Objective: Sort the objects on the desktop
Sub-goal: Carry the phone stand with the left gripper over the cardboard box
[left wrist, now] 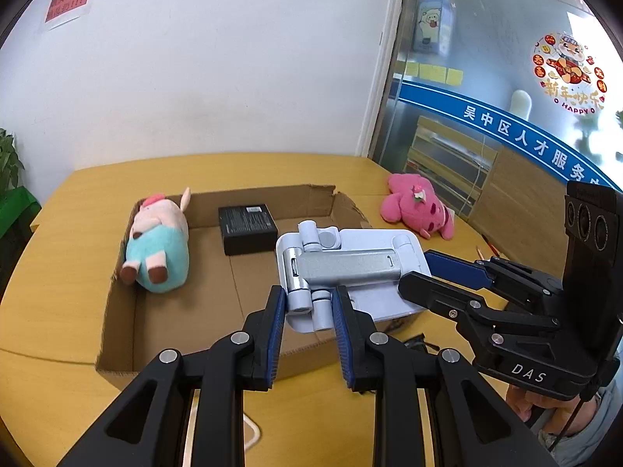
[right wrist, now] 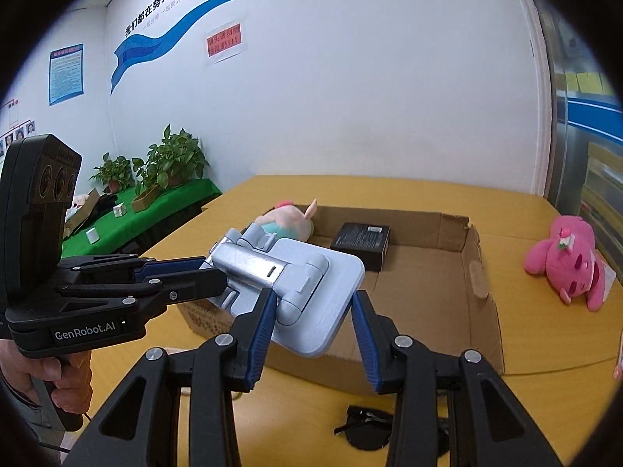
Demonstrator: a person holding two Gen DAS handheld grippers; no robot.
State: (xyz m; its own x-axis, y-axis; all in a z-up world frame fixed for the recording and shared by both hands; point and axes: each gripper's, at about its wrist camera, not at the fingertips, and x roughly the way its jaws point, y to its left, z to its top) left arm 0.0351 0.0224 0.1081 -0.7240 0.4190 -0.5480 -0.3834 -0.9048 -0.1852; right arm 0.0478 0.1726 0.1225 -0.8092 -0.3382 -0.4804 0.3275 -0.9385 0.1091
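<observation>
Both grippers carry one thing between them: a pale blue-grey folding tablet stand with a silver hinged arm (left wrist: 342,268), held in the air above the near wall of the open brown cardboard box (left wrist: 117,323). In the middle of the left wrist view, the left gripper (left wrist: 307,311) is clamped on the stand's hinge end. The right gripper (right wrist: 311,311) pinches the flat plate's edge, low in its own view. Two grips probably keep the jointed stand from swinging open.

Inside the box, at upper left, lie a pink-and-teal plush pig (left wrist: 157,245) and a flat black carton (left wrist: 247,227). A bright pink plush toy (left wrist: 418,206) waits on the yellow tabletop (left wrist: 58,272), right of the box. It looks unsorted.
</observation>
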